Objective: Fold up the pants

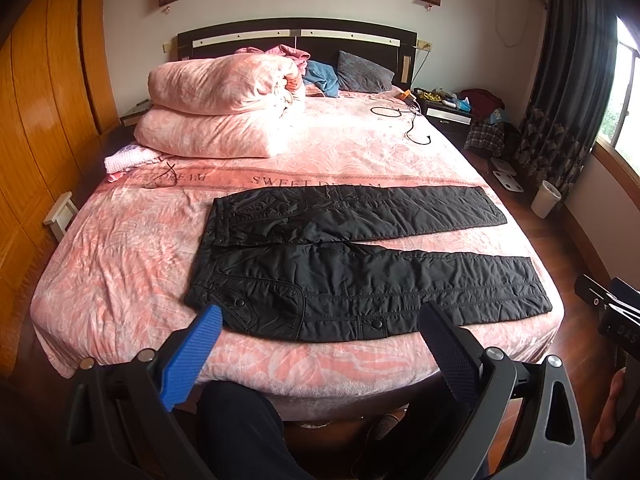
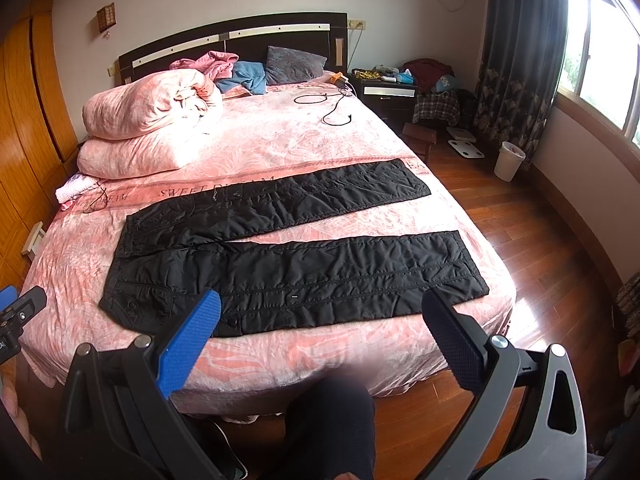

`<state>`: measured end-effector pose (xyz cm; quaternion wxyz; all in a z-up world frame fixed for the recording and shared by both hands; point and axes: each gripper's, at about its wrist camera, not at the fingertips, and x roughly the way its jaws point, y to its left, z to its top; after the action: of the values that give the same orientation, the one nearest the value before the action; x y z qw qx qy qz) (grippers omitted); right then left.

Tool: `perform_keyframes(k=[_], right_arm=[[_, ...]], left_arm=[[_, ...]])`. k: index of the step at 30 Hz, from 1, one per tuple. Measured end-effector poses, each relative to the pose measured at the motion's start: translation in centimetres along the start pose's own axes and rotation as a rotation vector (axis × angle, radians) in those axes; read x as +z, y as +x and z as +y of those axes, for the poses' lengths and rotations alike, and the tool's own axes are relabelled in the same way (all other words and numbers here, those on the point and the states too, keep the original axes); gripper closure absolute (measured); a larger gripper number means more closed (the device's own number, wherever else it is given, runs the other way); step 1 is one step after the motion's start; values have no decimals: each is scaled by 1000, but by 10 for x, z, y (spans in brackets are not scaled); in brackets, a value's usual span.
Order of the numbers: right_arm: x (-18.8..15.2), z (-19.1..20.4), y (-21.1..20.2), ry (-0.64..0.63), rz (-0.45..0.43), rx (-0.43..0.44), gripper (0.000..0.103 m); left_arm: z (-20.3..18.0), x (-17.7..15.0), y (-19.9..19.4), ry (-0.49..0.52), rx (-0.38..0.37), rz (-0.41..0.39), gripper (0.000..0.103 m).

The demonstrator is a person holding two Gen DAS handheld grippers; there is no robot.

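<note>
Black quilted pants [image 1: 360, 264] [image 2: 288, 256] lie flat across the foot of the pink bed [image 1: 120, 264] [image 2: 360, 344], waist to the left, both legs spread apart and pointing right. My left gripper [image 1: 320, 320] is open, held above the near edge of the bed in front of the waist and near leg, with nothing between its blue and dark fingers. My right gripper [image 2: 320, 308] is also open and empty, hovering before the near leg. Neither gripper touches the pants. In the left wrist view the right gripper's body [image 1: 608, 304] shows at the right edge.
A folded pink duvet [image 1: 224, 108] and pillows sit near the headboard, with a black cable [image 1: 408, 120] on the sheet. A nightstand [image 2: 390, 92], white bin [image 2: 509, 160] and scales stand on the wooden floor at right. The person's dark-clad leg [image 2: 332, 428] is below the grippers.
</note>
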<state>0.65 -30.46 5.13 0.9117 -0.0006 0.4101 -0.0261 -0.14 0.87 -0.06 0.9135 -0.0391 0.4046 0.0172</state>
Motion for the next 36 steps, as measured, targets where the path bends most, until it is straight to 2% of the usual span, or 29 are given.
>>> perform_keyframes(k=[36], right_arm=[[1,-1,-1,1,2,-1,2]], left_arm=[[0,6,-3,-1,6,0,4]])
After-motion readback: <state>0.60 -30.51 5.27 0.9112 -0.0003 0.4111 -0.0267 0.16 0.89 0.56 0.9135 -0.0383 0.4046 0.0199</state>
